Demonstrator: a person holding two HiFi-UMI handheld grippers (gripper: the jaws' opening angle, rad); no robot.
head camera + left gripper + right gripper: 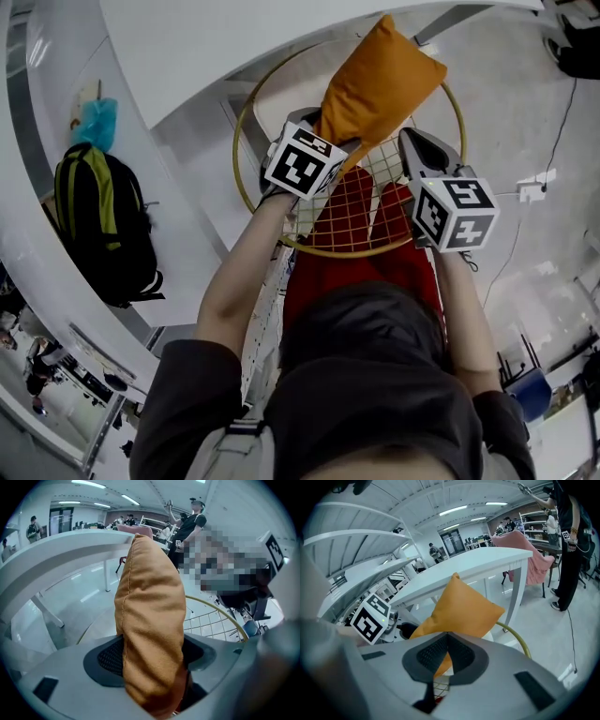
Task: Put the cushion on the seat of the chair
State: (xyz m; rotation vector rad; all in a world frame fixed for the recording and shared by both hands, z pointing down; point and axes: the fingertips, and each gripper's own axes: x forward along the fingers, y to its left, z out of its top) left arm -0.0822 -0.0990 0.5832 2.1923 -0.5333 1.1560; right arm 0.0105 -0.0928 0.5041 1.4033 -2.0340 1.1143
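Observation:
An orange cushion (380,80) hangs over the round wire chair seat (349,223), which has a gold rim (246,103). My left gripper (323,131) is shut on the cushion's near corner. In the left gripper view the cushion (150,620) stands upright between the pads, with the gold rim (220,613) behind it. My right gripper (410,141) hovers at the seat's right side, shut and empty. From the right gripper view the cushion (459,606) lies just ahead of the closed tips (447,637), and the rim (515,634) curves to the right.
A white table (187,47) stands close behind and left of the chair. A black and yellow backpack (98,225) and a blue bag (94,122) sit at the left. A cable (562,122) runs over the floor at right. A person (567,541) stands beyond.

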